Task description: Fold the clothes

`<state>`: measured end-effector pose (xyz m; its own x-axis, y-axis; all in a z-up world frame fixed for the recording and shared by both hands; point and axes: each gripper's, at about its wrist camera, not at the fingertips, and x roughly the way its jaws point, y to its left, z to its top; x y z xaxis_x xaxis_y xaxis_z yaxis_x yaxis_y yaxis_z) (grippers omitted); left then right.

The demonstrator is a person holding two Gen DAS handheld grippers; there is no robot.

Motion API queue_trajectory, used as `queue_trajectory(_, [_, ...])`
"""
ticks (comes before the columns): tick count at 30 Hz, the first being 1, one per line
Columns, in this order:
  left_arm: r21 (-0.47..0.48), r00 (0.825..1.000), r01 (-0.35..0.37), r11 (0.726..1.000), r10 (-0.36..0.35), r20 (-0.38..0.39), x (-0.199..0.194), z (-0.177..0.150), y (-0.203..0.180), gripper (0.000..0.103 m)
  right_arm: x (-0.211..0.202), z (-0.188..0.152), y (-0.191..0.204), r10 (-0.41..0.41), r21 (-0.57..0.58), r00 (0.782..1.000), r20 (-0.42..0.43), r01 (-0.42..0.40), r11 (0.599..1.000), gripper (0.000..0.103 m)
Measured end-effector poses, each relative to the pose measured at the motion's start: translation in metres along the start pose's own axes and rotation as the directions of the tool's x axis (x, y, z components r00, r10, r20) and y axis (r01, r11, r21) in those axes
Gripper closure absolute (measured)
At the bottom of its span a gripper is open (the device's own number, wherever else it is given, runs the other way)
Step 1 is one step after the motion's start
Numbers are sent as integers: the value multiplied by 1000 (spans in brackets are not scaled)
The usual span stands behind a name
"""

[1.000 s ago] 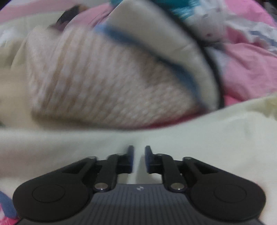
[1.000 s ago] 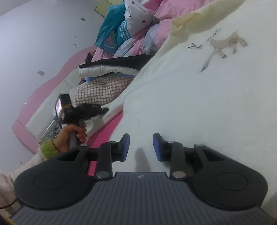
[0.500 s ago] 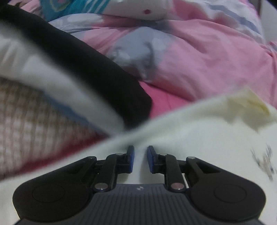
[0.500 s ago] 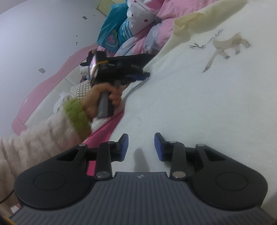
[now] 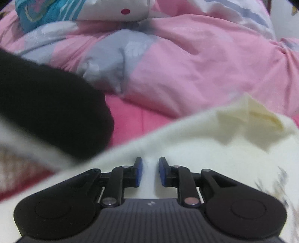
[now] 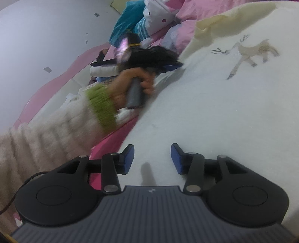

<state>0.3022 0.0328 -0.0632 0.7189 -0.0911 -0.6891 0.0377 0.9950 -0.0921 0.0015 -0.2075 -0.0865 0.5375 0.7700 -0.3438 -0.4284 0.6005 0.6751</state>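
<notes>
Covering most of the bed: one cream garment, spread flat, one deer motif embroidered near its far end, one pale yellow lining edge turned up at the far hem.
One pink duvet with grey-blue patches, bunched beyond the garment.
One stack of folded clothes, left of the garment: one black piece on top, one white below it, one checked piece at the bottom; further layers cannot be told.
Two pillows or soft toys at the head end, one teal, one white with red dots.
One cream knit sleeve with one green cuff.
Two grippers. Left gripper: at the garment's left edge, jaws narrow and opening, cream cloth rising between the blue pads; whether they pinch it cannot be told. Right gripper: over the garment's near part, jaws spread and opening, nothing gripped.
</notes>
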Motion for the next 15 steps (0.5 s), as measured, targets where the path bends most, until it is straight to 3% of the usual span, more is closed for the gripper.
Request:
queue_trajectory(5, [-74,997,-46,996,51,65,26,30,3,80,-3,-1,-1,17,15,1000,5,-17,1000,59])
queue_trajectory(8, [-185,998,-19,983,29,51,16,37,19,82,-3,-1,-1,18,15,1000,6,-19,1000,59])
queue_trajectory(11, [-222,996,65,973,-50,73,-20,41,34,82,-4,-1,-1,21,18,1000,7,-21,1000,59])
queue_trajectory(15, [-165,990,124,978,-111,90,-92,32,56,80,-5,-1,-1,20,16,1000,6,-20,1000,59])
